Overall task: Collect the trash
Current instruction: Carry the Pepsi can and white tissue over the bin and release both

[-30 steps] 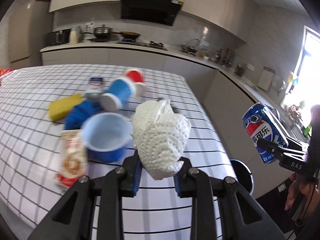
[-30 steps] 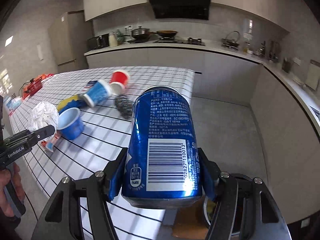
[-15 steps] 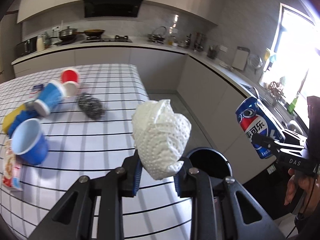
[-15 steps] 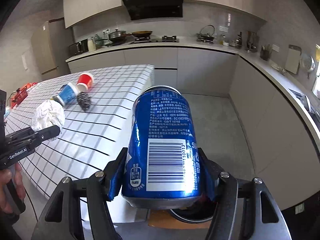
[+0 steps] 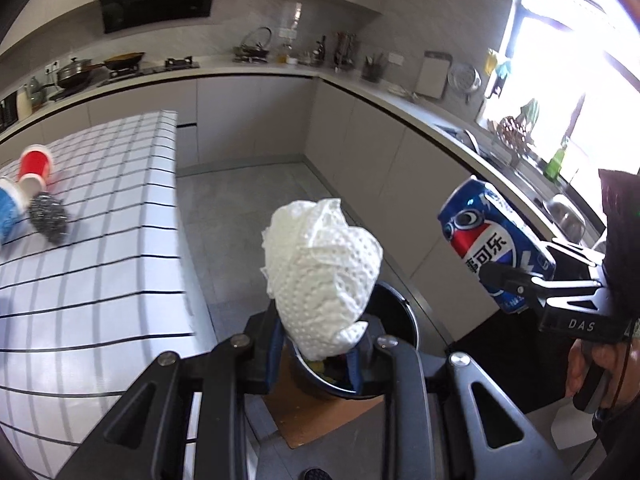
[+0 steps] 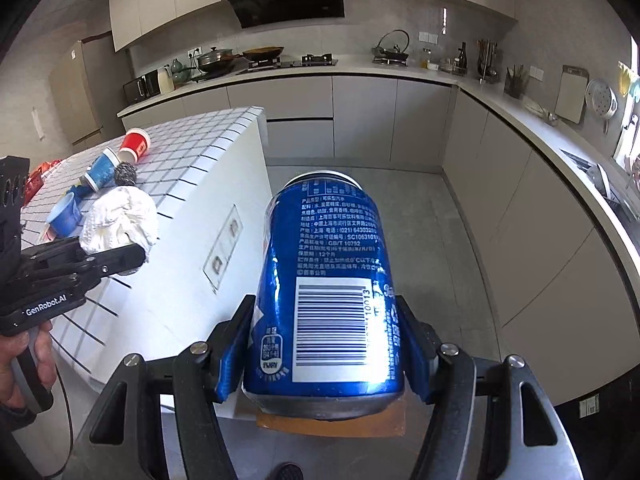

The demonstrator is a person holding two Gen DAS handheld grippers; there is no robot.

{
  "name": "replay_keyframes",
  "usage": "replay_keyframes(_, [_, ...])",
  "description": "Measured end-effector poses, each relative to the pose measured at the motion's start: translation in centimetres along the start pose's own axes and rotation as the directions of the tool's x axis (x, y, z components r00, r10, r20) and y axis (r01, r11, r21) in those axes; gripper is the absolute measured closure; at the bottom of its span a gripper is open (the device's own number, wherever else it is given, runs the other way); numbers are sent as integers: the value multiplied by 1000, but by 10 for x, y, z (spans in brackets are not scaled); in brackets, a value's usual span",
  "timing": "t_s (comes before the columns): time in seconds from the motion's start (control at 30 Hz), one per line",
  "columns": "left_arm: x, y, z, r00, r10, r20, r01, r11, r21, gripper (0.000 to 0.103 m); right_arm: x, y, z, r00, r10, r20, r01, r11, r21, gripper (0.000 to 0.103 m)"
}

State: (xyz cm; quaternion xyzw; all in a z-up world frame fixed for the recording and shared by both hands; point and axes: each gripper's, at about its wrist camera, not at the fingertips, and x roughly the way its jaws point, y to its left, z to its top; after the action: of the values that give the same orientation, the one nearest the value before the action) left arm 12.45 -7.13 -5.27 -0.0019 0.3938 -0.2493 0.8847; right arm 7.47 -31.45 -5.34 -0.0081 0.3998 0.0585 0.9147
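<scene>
My left gripper [image 5: 316, 354] is shut on a crumpled white paper towel [image 5: 320, 276] and holds it above a black trash bin [image 5: 396, 320] that stands on a brown mat [image 5: 320, 412] on the floor. My right gripper [image 6: 328, 356] is shut on a blue Pepsi can [image 6: 332, 288], held in the air to the right of the bin; the can also shows in the left wrist view [image 5: 496, 248]. The towel and the left gripper show in the right wrist view [image 6: 120, 220]. The can hides the bin in the right wrist view.
A white tiled counter [image 5: 100, 264] is at the left, with a red cup [image 5: 34, 164], a blue cup [image 6: 102, 168], a steel scourer [image 5: 50, 216] and a light blue cup [image 6: 66, 214] on it. Grey cabinets [image 5: 400, 184] line the far and right walls.
Both grippers have swung right, off the counter toward the floor. The towel now hangs over the trash bin, which has come into full view. Both grips are unchanged.
</scene>
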Motion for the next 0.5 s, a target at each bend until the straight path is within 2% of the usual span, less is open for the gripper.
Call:
replay_keyframes(0.3, [36, -31, -4, 999, -3, -46, 4, 1000, 9, 75, 23, -45, -14, 999, 39, -37, -39, 999, -19, 36])
replay_keyframes(0.5, [67, -41, -12, 996, 8, -84, -7, 1000, 12, 75, 52, -57, -23, 994, 74, -81, -79, 995, -64, 36])
